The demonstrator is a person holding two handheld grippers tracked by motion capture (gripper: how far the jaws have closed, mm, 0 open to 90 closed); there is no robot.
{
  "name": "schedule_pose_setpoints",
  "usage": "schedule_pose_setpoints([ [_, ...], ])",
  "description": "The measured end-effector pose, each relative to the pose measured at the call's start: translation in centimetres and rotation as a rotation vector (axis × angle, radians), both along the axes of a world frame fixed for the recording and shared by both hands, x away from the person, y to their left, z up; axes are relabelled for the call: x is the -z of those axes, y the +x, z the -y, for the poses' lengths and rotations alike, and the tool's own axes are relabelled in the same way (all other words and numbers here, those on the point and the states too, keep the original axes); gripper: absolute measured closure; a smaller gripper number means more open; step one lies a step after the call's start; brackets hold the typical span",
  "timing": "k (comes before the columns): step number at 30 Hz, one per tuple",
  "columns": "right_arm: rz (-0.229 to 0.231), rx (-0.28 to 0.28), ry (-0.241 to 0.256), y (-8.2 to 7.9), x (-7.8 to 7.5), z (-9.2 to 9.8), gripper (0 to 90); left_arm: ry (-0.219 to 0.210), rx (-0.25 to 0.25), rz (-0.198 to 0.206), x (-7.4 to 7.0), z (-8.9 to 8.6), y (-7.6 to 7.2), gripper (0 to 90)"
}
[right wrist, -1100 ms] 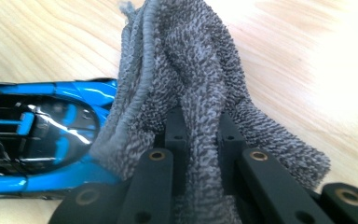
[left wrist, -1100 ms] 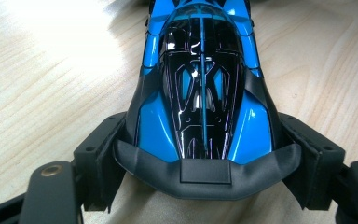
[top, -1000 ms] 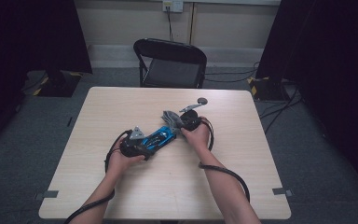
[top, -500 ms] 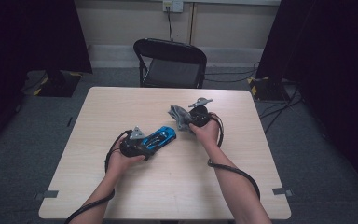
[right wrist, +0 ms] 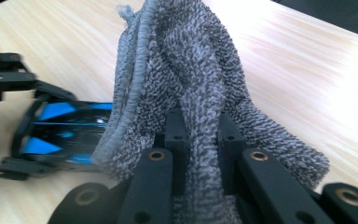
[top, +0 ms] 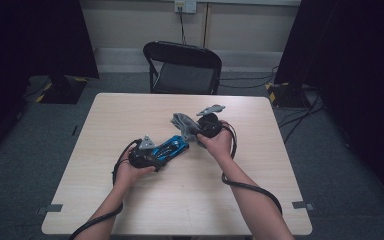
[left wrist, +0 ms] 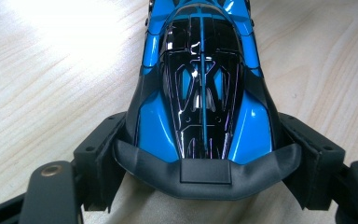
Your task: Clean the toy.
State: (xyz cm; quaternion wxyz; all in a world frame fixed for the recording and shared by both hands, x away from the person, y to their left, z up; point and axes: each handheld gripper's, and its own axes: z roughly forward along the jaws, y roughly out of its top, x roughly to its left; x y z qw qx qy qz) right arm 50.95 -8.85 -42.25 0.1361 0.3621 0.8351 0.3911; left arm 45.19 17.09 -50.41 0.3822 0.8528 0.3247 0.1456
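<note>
High view: a person's two forearms reach onto a light wooden table (top: 130, 210), each hand holding a gripper. The left gripper (top: 152, 155) sits near the middle of the table, its jaws clamped on the rear end of a blue and black toy car (top: 172, 146), which points away toward the far right. The right gripper (top: 200, 131) is just beyond the car's nose, with a grey cloth (top: 182, 121) bunched at its tip, close to the front of the car; whether cloth and car touch cannot be told from here. A black folding chair (top: 182, 67) stands behind the far edge of the table. Left gripper view: the toy car (left wrist: 203, 88) rests on the tabletop with one black jaw pressed against each side of its tail. Right gripper view: the grey cloth (right wrist: 191, 88) is pinched between the two jaws and stands up in folds above them, with the toy car (right wrist: 60, 128) lying on the table beyond, to the left.
</note>
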Motion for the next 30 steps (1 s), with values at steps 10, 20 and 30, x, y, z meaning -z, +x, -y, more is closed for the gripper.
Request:
schedule_pose_setpoints([
  [10, -0.021, -0.092, 0.014, -2.0, 1.4, -3.7, 79.7, 0.001, 0.001, -0.001, 0.0, 0.0, 0.0, 24.2],
  [20, -0.033, -0.164, -0.009, -3.4, 2.7, -7.4, 79.6, 0.002, 0.001, 0.000, 0.0, 0.0, 0.0, 24.2],
  [30, -0.031, -0.209, -0.028, -4.3, 3.9, -9.8, 79.3, 0.006, 0.000, 0.005, 0.0, 0.0, 0.0, 24.2],
])
